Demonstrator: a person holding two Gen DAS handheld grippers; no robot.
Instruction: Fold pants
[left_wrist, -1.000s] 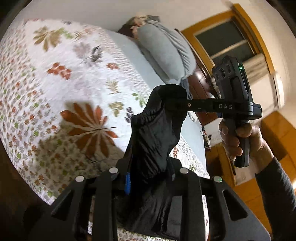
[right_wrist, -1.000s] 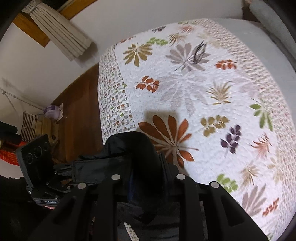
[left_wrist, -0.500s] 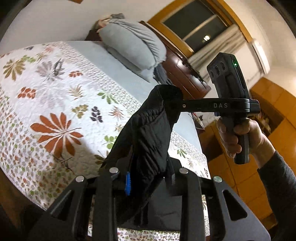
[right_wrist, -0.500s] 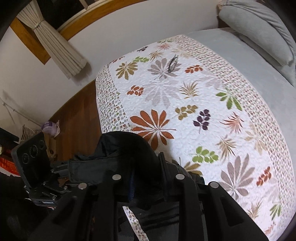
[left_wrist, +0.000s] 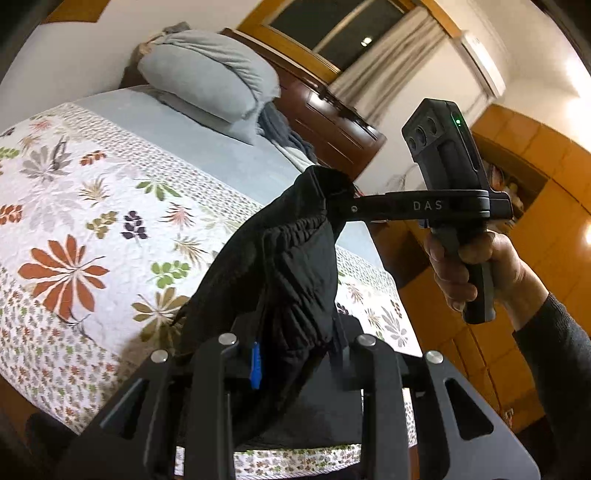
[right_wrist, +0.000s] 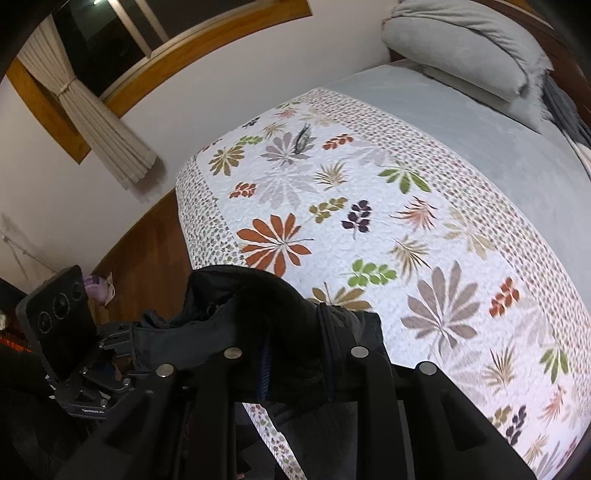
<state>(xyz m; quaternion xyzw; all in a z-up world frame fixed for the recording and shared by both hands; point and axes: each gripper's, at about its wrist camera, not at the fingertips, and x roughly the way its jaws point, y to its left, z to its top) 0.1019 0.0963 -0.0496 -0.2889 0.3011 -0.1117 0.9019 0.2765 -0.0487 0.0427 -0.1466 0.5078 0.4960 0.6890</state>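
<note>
Pants (left_wrist: 291, 280), black, hanging in the air above the bed (left_wrist: 229, 166), stretched by the waistband between both grippers. Left gripper (left_wrist: 295, 354) clamped on bunched cloth close to its camera, tilted somewhat downward toward the quilt (left_wrist: 92, 206). Right gripper (left_wrist: 338, 201) lying level across the left view, tips buried in the top fold of the pants, held by the right hand (left_wrist: 476, 266) wrapped round the grip, dark sleeve (left_wrist: 554, 373) below the wrist.

From the right view: right gripper (right_wrist: 295, 354) pinching black cloth, aimed steeply down at the quilt; left gripper (right_wrist: 122, 339) at the lower left, partly wrapped in fabric, its dark camera block standing up beside it. No hand seen here. Seen only here: curtain (right_wrist: 99, 114) tied back against the wall, wooden floor (right_wrist: 147, 258) beside the bed, whole spread of the leaf-patterned quilt.

Seen only from the left view: wooden cupboards (left_wrist: 517, 229) beyond the hand, and the headboard (left_wrist: 325, 122) side-on.

Grey pillow (left_wrist: 210, 77) at the head of the bed, well apart from the pants. Quilt bare beneath the cloth. Hanging pants hiding the near edge of the bed in both views.
</note>
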